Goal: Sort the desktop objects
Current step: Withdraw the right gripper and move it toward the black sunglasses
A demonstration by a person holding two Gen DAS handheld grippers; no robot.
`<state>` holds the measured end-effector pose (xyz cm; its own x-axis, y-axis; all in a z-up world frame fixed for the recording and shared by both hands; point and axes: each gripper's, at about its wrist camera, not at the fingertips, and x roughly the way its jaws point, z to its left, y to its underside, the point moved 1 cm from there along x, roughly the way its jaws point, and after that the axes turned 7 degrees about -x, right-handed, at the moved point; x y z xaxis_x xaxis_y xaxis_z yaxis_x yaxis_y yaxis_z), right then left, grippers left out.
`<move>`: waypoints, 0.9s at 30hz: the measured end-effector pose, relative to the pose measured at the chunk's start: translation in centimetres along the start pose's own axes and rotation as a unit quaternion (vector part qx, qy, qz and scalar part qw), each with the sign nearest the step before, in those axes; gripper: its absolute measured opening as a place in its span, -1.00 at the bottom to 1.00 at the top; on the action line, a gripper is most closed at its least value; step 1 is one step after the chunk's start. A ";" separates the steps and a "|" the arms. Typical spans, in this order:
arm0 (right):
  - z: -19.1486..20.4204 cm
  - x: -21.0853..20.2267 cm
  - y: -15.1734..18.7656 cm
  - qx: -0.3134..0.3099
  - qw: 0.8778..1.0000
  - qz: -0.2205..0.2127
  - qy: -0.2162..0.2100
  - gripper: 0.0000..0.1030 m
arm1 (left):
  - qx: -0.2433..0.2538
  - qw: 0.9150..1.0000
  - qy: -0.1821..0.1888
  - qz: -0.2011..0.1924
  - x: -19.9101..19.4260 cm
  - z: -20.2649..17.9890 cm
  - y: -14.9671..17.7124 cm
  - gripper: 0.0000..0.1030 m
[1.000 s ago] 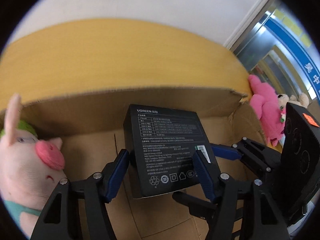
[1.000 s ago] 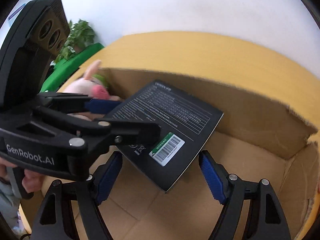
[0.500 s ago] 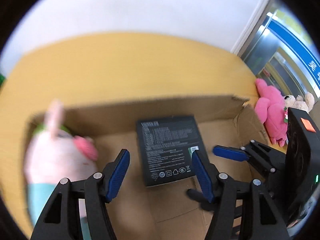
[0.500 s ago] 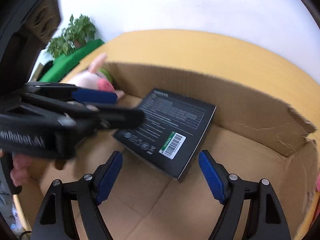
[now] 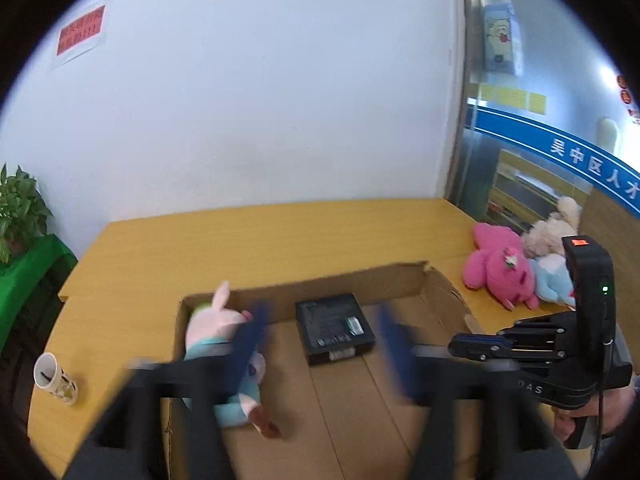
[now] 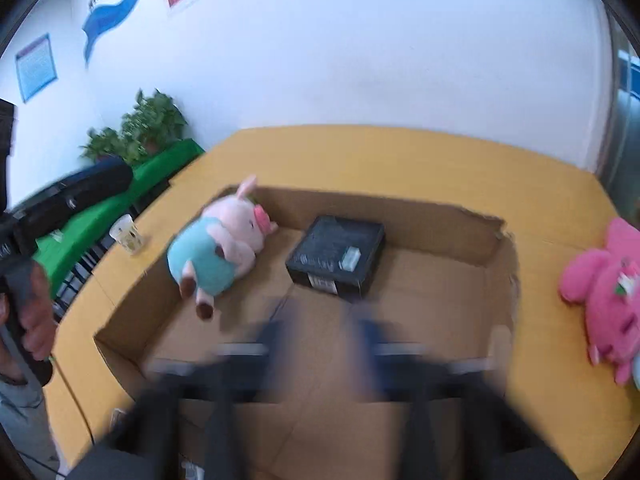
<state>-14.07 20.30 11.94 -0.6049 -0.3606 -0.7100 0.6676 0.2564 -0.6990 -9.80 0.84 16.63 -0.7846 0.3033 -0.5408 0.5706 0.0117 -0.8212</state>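
Note:
A black box (image 5: 335, 328) lies flat on the floor of an open cardboard carton (image 5: 440, 292), near its far wall; it also shows in the right wrist view (image 6: 337, 255). A pink pig plush in a teal shirt (image 6: 218, 250) lies in the carton's left part, also in the left wrist view (image 5: 218, 336). My left gripper (image 5: 320, 340) is open and empty, blurred, above the carton's near side. My right gripper (image 6: 316, 340) is blurred, with its blue pads a narrow gap apart and nothing between them, above the carton (image 6: 500, 264).
The carton sits on a yellow table (image 5: 248, 240) against a white wall. A pink plush (image 5: 500, 276) and other plush toys lie on the table at the right. A patterned cup (image 5: 54, 376) stands at the left. A plant (image 6: 136, 128) sits on a green stand.
The left gripper let go of the black box, which now lies in the carton. Both grippers pulled back and up, away from the carton. The right gripper's pads have come closer together.

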 end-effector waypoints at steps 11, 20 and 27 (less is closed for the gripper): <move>4.3 -6.7 4.4 -0.030 0.994 -0.048 0.095 0.99 | -0.004 0.998 -0.050 -0.040 -4.7 -0.4 4.4 0.57; 4.4 -8.1 7.2 0.007 0.994 -0.049 0.100 0.99 | -0.028 0.996 -0.075 -0.049 -6.7 0.0 7.5 0.57; 4.6 -9.0 8.9 0.009 0.992 -0.047 0.118 -0.03 | -0.064 0.995 -0.066 -0.048 -7.7 0.0 8.3 0.57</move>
<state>-0.70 21.71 12.48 -0.7477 -0.1623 -0.6439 0.6099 0.2158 -0.7626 0.95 -1.42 13.92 -0.8576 0.1669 -0.4864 0.5102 0.1579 -0.8454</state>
